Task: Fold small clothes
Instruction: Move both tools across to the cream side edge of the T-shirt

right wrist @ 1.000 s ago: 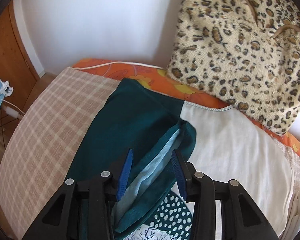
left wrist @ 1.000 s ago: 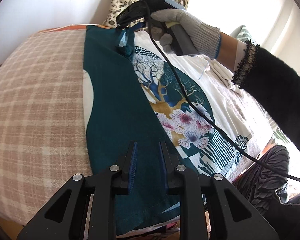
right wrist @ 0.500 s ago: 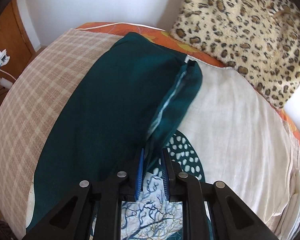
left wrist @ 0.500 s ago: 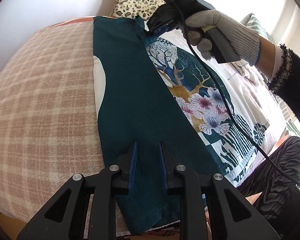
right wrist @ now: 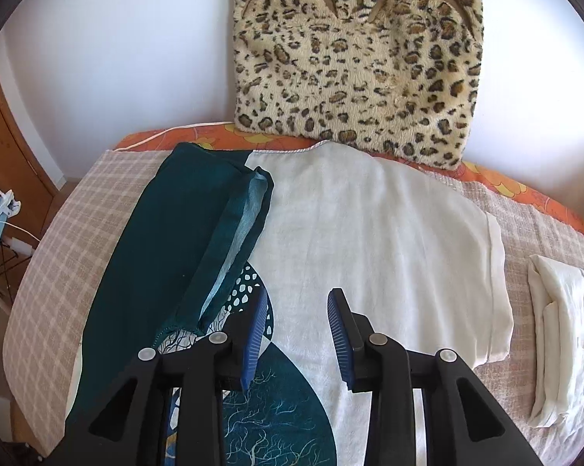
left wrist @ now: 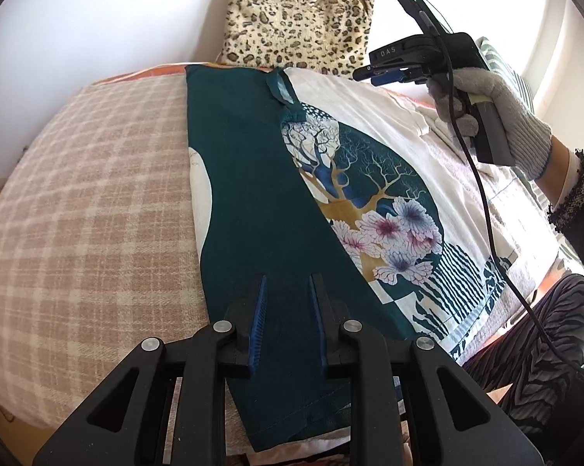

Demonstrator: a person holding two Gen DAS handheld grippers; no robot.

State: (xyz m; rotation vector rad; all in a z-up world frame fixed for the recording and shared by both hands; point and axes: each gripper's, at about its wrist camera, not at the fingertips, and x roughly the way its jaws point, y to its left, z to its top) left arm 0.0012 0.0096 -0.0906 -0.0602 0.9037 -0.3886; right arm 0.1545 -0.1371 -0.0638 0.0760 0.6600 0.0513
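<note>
T-shirt (left wrist: pixel 369 178) lies flat on the bed (left wrist: pixel 89 202), teal side panel folded over the print; left hand-held gripper (left wrist: pixel 288 326) narrow, pinching the hem; right hand-held gripper (right wrist: pixel 297 334) empty, jaws opening; judged next: fold the white sleeve side inward; only the right view shows that sleeve and folded white cloth (right wrist: pixel 563 334).

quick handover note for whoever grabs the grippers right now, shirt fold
Left gripper: narrowly parted, over the folded teal panel near the T-shirt's hem; whether it pinches cloth is unclear.
Right gripper: jaws opening, empty, above the shirt's white chest.
Shirt lies flat on the checked blanket, collar toward the leopard cushion.
Done: teal side folded over the print, sleeve lying on it.
Left: fold the white sleeve side in, then fold lengthwise.
</note>
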